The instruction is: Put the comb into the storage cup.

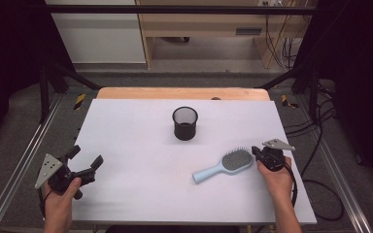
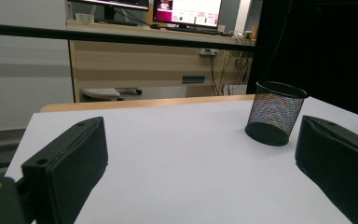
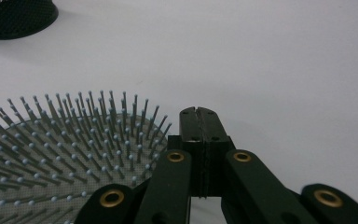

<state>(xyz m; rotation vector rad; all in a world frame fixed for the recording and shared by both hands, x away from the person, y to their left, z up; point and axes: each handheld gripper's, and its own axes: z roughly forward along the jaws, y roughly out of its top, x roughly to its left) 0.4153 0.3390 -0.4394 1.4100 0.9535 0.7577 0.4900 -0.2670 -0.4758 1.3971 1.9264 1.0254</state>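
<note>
Hairbrush (image 1: pixel 223 166) lies bristles-up on the counter (image 1: pixel 141 145) just in front of the mesh cup (image 1: pixel 185 123); the right gripper (image 1: pixel 258 153), fingers closed empty beside its head, should open before grasping, while the left gripper (image 1: pixel 86 161) waits open

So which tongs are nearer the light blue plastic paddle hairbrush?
Right. The right tongs sit shut at the edge of the light blue plastic paddle hairbrush head; the left tongs stand open, far off at the table's left edge.
</note>
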